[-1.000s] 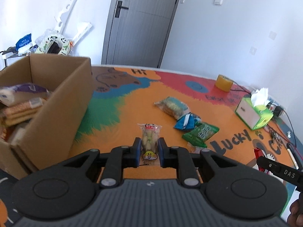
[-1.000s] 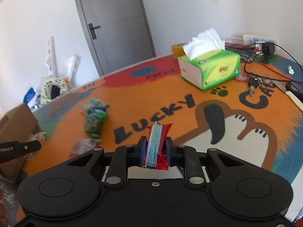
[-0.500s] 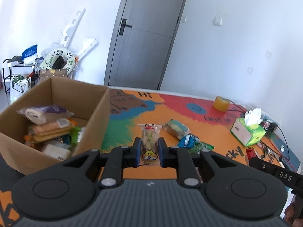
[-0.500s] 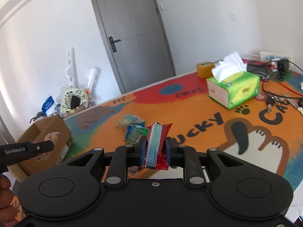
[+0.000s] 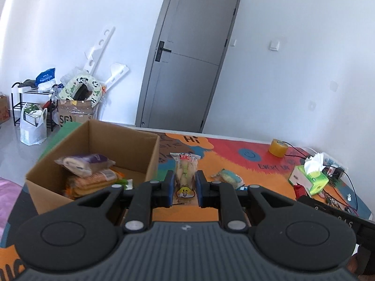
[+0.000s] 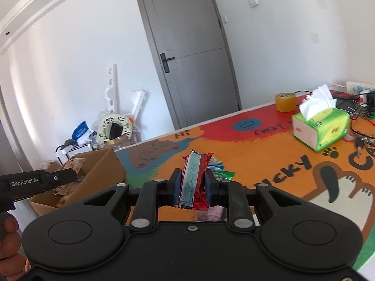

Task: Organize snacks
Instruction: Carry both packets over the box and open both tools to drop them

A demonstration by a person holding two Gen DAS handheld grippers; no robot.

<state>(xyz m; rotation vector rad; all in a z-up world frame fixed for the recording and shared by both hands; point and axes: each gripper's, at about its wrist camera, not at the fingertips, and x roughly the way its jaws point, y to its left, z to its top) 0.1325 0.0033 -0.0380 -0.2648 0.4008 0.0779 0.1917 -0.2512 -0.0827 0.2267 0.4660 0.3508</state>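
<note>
My left gripper [image 5: 185,188] is shut on a clear snack packet with a red top and a yellow cartoon label [image 5: 185,171], held in the air right of an open cardboard box [image 5: 150,164]. The box holds several snack packs [image 5: 86,166]. My right gripper [image 6: 193,187] is shut on a red and pale blue snack bar [image 6: 194,180], held above the colourful mat [image 6: 257,149]. The box [image 6: 103,175] shows to its left. Loose snacks lie on the mat [image 5: 228,176], partly hidden behind the fingers.
A green tissue box [image 6: 321,126] and a yellow tape roll [image 6: 286,101] stand on the mat, with cables and keys [image 6: 361,138] at the right edge. A grey door [image 5: 187,70] and floor clutter [image 5: 77,93] lie behind the table.
Both grippers have risen and tilted up with their snacks still held. The left one has shifted toward the box, so the box interior is now in fuller view.
</note>
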